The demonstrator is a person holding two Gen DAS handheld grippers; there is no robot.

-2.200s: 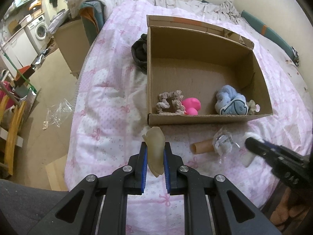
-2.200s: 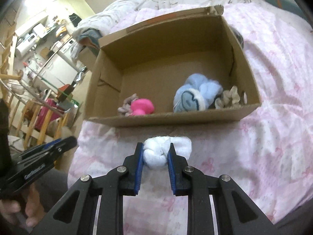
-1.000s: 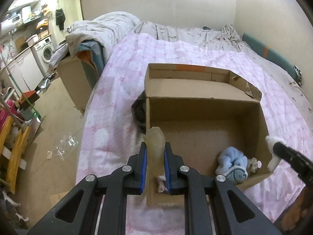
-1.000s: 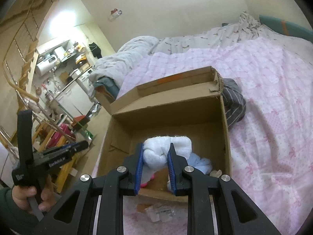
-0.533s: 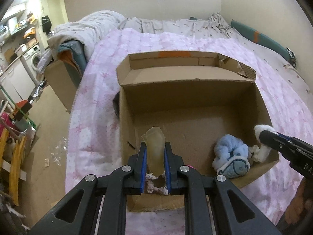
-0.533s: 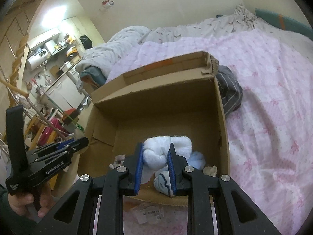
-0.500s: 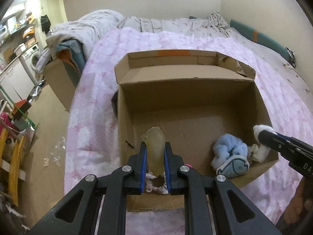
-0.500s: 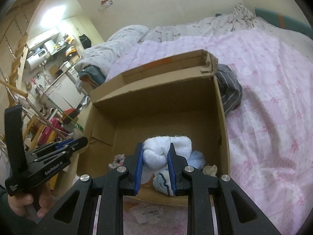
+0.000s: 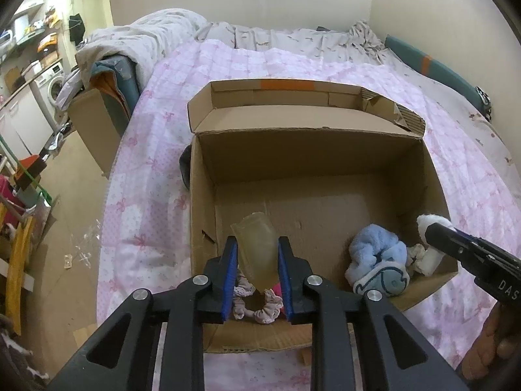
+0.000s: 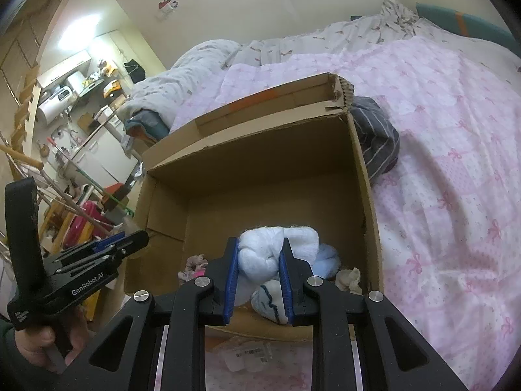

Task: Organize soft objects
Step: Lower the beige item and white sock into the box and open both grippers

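An open cardboard box (image 9: 312,166) stands on the pink bed cover (image 9: 146,176). My left gripper (image 9: 257,260) is shut on a tan soft piece (image 9: 257,247) and holds it above the box's near left corner. Below it lie a pale scrunchie (image 9: 257,306) and a pink item. A blue plush (image 9: 374,267) lies at the box's near right. My right gripper (image 10: 259,260) is shut on a white rolled cloth (image 10: 270,251) above the blue plush (image 10: 327,257). It also shows in the left wrist view (image 9: 456,244).
A dark striped cloth (image 10: 377,137) lies on the bed beside the box. A clear plastic bag (image 10: 247,355) lies in front of the box. A second cardboard box (image 9: 94,120) and piled bedding (image 9: 136,45) stand at the bed's left. Floor clutter is at the far left.
Both grippers moved up from the bed in front of the box to over its near edge, carrying their items. In the last half second they barely moved.
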